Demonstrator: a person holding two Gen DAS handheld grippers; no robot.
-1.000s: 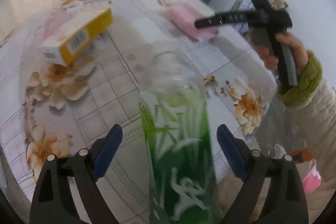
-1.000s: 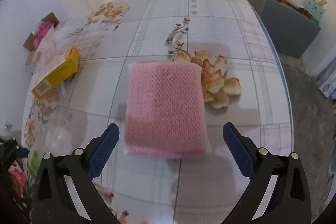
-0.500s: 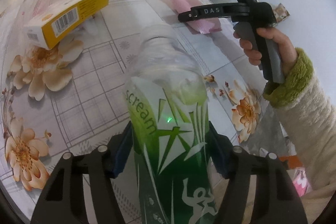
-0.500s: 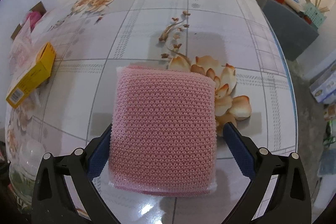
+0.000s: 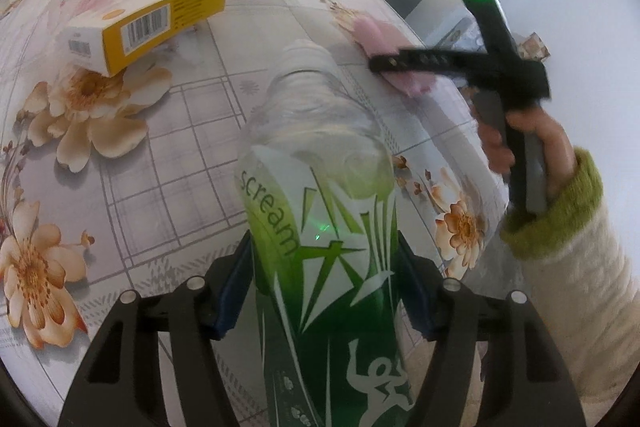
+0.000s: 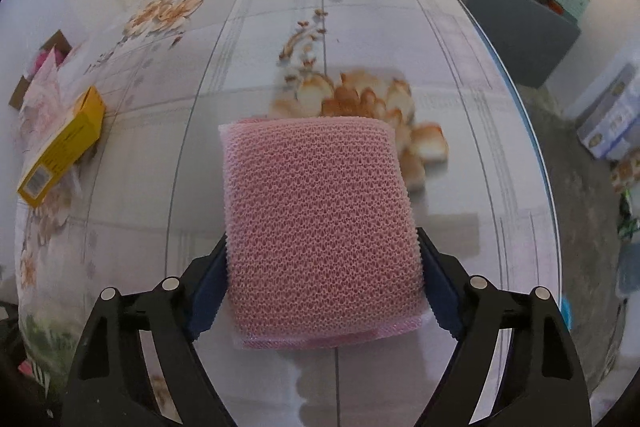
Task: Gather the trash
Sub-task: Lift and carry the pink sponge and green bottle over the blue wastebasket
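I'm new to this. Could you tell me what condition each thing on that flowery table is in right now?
Green-labelled plastic bottle: uncapped, gripped by the left gripper.
Pink mesh sponge: between the closing jaws of the right gripper, pads touching its sides.
Yellow carton: closed, lying on its side, untouched.

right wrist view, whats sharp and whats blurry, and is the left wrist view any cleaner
Right wrist view: the pink mesh sponge between the closing right gripper is crisp, while the flowered table behind it is smeared by motion. Left wrist view: the green bottle in the left gripper and the yellow box read sharp, but the other hand's gripper is blurred. Both bend strongly at the edges.
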